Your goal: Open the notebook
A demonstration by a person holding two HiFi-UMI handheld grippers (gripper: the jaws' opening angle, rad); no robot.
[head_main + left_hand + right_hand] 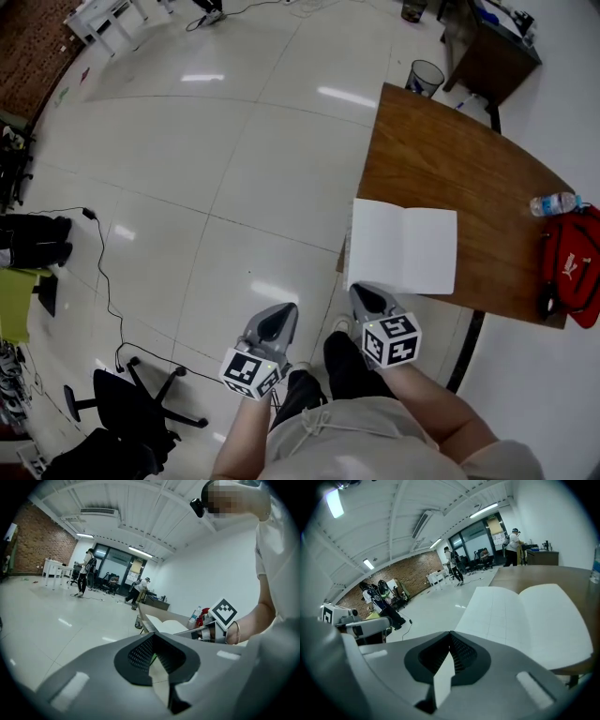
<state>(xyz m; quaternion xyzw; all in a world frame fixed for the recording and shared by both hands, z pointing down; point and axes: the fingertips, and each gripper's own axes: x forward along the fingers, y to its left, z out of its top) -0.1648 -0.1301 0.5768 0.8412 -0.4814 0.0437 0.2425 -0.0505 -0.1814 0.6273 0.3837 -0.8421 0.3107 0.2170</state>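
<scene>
Since the notebook (403, 246) lies spread flat with two blank white pages facing up and the centre fold running between them, the task reads as done: nothing in these views is left to lift or turn. It rests on the brown table (441, 159), straight ahead of the right gripper (450, 633) and just beyond its tips, with the near page closest to that claw and the far page further out along the same line. Whether the tips touch the near edge of the paper I cannot tell; from the head view they look to stop just short of it.

Both jaws of the right gripper meet at the tip with nothing between them. The left gripper (153, 635) is likewise closed on nothing, its jaws pressed together; it hangs over bare floor, off to the side of the table, with the notebook ahead of it and to its right, well apart. Neither claw holds a page or a cover.

Further out beyond the right claw, past the notebook, a water bottle (555, 203) lies on the table's far side beside a red bag (574, 262); neither bears on the job.

My judgement is that all that might remain is to draw the claws clear, as the pages seem to lie open on their own without being pinned
</scene>
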